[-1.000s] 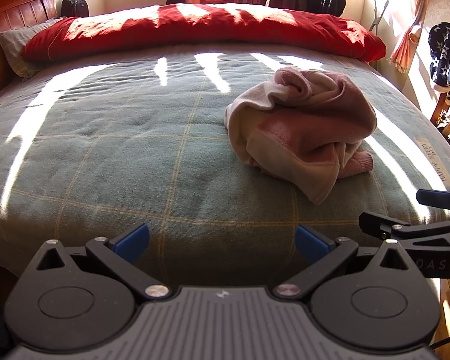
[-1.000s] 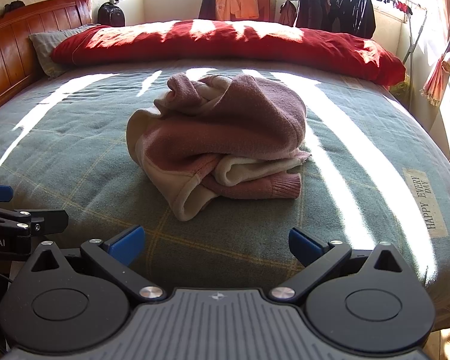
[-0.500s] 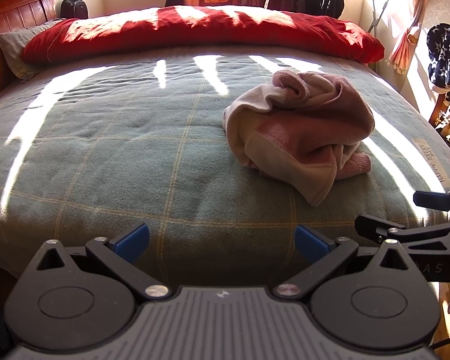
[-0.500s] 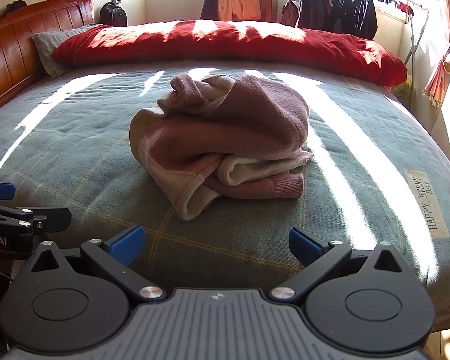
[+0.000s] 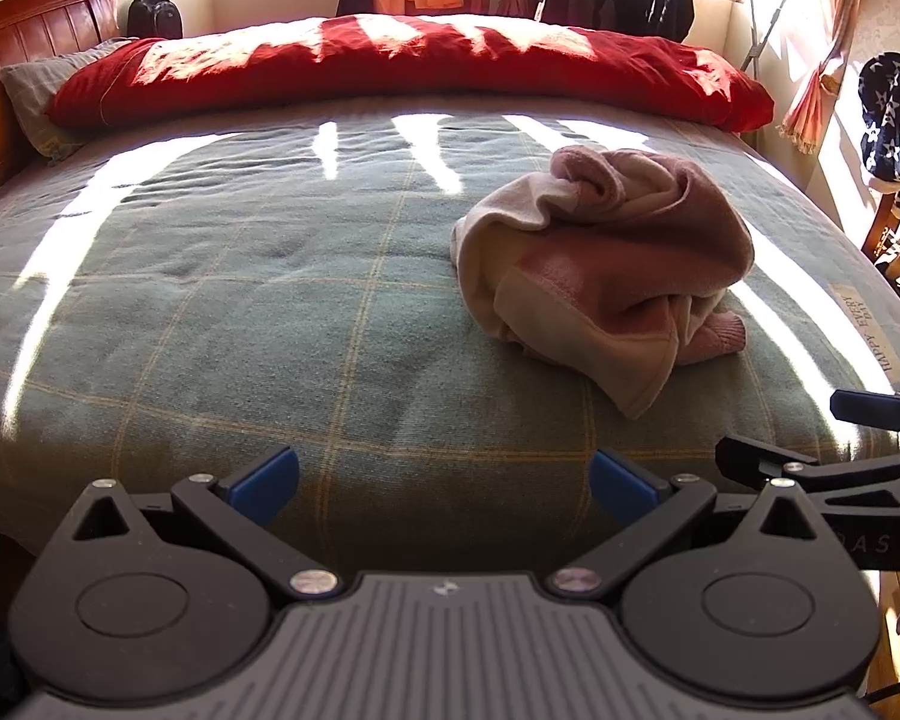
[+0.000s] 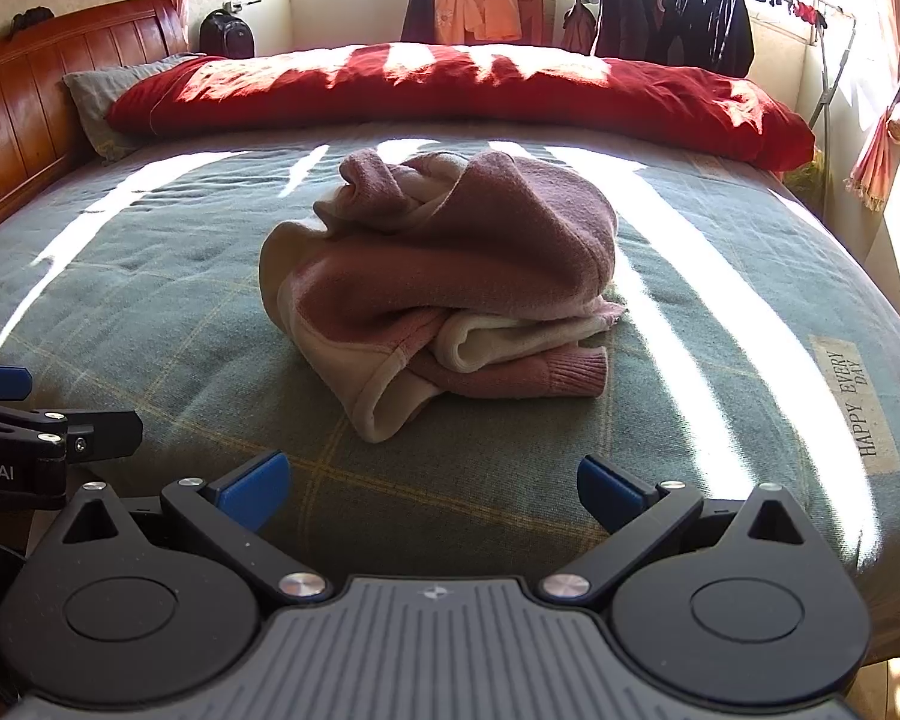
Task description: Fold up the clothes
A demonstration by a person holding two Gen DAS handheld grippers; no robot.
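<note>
Bed [image 6: 150, 312], green plaid blanket, sun stripes across it; red duvet [image 6: 450, 90] bunched along the far edge.

Pink-and-cream garment [image 6: 444, 276] lies on the blanket as a crumpled heap, not flat, not squared. It sits mid-bed, slightly right of centre.

Key relation: heap lies dead ahead of the right claw [image 6: 429, 489], beyond the near edge of the bed and clear of the fingertips. From the left claw [image 5: 444, 483] the same garment [image 5: 606, 264] lies ahead and off to the right. Right claw judged better lined up. Long axis of the heap runs roughly left-right.

Both claws stand wide, nothing between the blue pads, both apart from the cloth.

Detail: ribbed pink cuff [image 6: 570, 369] pokes out near-right; cream fleece lining [image 6: 384, 396] rolls outward at the near tip. Garment type unclear.
</note>
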